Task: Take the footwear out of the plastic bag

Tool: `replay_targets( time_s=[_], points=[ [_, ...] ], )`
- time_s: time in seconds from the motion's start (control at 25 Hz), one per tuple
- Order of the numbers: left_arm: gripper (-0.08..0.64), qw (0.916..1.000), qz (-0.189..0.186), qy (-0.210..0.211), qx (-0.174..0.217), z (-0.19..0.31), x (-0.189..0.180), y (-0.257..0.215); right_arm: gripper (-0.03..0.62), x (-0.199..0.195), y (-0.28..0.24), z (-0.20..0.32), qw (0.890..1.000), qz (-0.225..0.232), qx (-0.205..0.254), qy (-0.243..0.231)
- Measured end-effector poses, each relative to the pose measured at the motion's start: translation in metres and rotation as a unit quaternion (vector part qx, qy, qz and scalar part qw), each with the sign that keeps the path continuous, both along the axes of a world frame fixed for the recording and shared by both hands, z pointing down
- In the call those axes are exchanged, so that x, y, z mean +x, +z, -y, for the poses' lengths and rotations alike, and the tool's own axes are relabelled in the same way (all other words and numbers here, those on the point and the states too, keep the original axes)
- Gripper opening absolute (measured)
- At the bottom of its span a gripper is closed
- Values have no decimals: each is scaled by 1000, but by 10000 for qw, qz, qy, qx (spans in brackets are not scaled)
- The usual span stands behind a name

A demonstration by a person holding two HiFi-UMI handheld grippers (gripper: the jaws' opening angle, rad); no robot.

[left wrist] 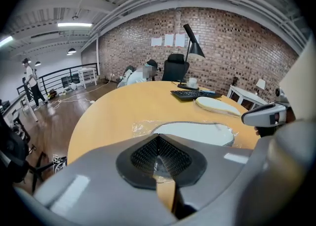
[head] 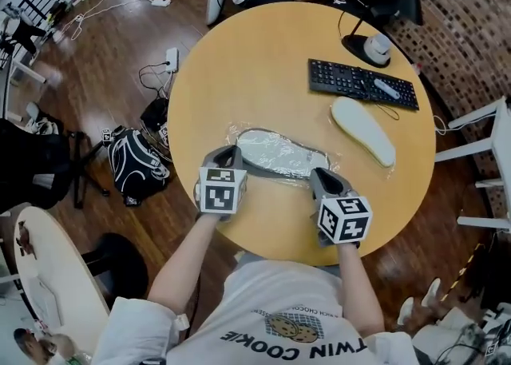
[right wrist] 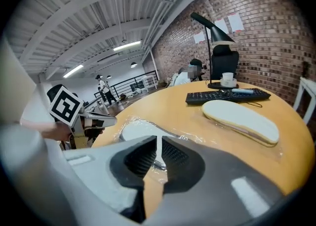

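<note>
A clear plastic bag (head: pixel 239 130) lies flat on the round wooden table (head: pixel 239 60), with a white flat shoe sole (head: pixel 275 153) inside it. My left gripper (head: pixel 231 152) rests at the bag's near left end. In the left gripper view its pads (left wrist: pixel 148 153) meet, and a crinkle of film shows at their base; I cannot tell if it is caught. My right gripper (head: pixel 318 173) is at the bag's near right end. Its jaws stand a narrow slit apart (right wrist: pixel 159 150), with the bag's edge (right wrist: pixel 129 121) just beyond them and not pressed.
A second white sole (head: pixel 363 129) lies bare on the table to the right of the bag. Behind it are a black keyboard (head: pixel 363 84) and a desk lamp's base (head: pixel 367 48). A person sits at the far rim. A dark bag (head: pixel 136 165) lies on the floor to the left.
</note>
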State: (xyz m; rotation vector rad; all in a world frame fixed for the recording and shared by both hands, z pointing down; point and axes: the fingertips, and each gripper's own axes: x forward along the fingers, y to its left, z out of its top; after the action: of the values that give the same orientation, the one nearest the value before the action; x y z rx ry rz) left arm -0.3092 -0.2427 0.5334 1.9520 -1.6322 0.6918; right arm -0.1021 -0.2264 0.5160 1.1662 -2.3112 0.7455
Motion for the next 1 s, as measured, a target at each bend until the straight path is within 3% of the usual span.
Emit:
replay_targets(
  time_s=[0.48,0.68,1.0],
  points=[
    [6,9971,383,483,-439,22,-28,49,51,34,33,15,9954,-35,-435,857],
    [6,9957,490,593,-525,23,-26,59,62,58,47,23,9900,257,-717,1192],
    [6,9947,620,508,-642,26,-33,68,89,69,63,23,9783,1028,-1275,1270]
  ],
)
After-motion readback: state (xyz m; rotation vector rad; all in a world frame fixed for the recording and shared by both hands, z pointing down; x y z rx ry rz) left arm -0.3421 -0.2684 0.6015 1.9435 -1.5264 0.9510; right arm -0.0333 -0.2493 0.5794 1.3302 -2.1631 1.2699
